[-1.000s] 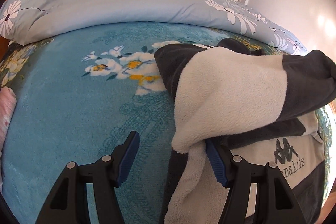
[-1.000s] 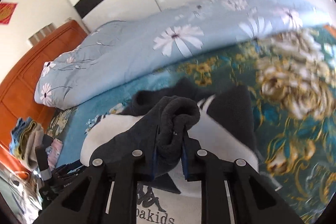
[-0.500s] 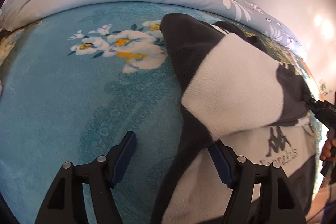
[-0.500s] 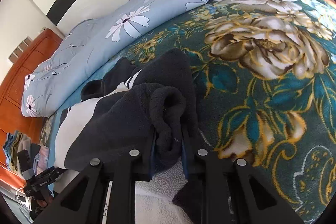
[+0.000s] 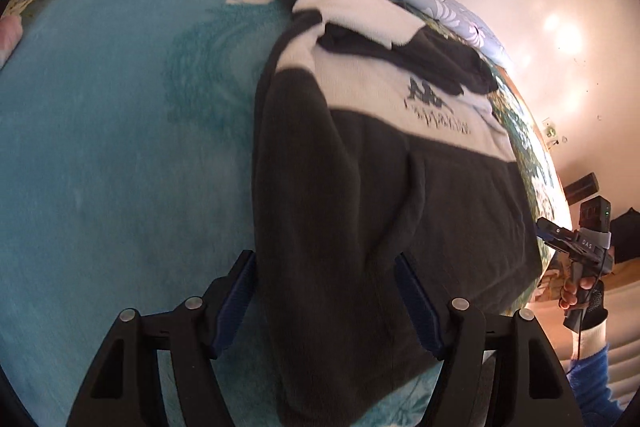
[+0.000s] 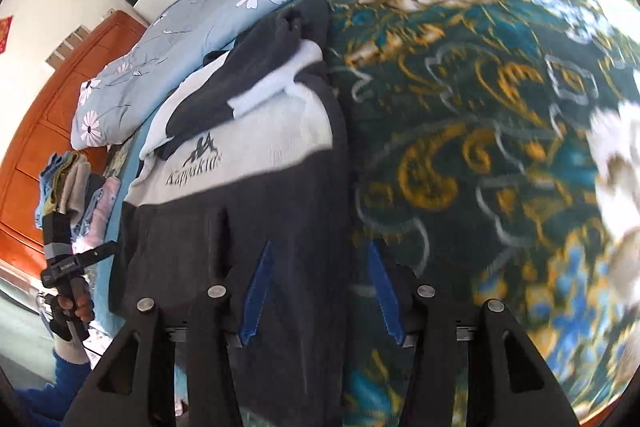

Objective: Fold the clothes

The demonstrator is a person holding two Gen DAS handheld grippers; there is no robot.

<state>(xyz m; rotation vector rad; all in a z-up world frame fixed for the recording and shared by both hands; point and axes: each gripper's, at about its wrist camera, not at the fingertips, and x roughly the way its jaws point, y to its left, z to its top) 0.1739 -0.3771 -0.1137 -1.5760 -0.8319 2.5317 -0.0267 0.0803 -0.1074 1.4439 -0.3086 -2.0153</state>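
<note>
Room: a bedroom, with white walls, an orange-brown wooden headboard [image 6: 52,99] at far left and a glossy wardrobe front behind the bed.
Surface: a teal floral blanket [image 5: 120,155] covers the bed; its right half carries large gold and white flowers [image 6: 500,131].
Far edge: a rolled pale-blue duvet with white daisies [image 6: 208,15] lies along the far side of the blanket.
Garment: a dark grey and cream fleece sweatshirt [image 5: 380,179] with a printed chest logo lies spread on the blanket, hem near, collar far; both sleeves are folded across the upper chest.
Left gripper [image 5: 326,301]: jaws stand wide, the blue pads either side of the sweatshirt's near left hem; the fabric runs between them, but the pads do not press it.
Right gripper [image 6: 318,295]: jaws opening, pads apart, straddling the sweatshirt's right hem edge, with nothing clamped.
Hands: each view shows the other gripper's handle held in a hand with a blue sleeve [image 5: 576,293] [image 6: 74,307].
Side pile: folded pastel clothes [image 6: 76,183] sit at the bed's left edge.
</note>
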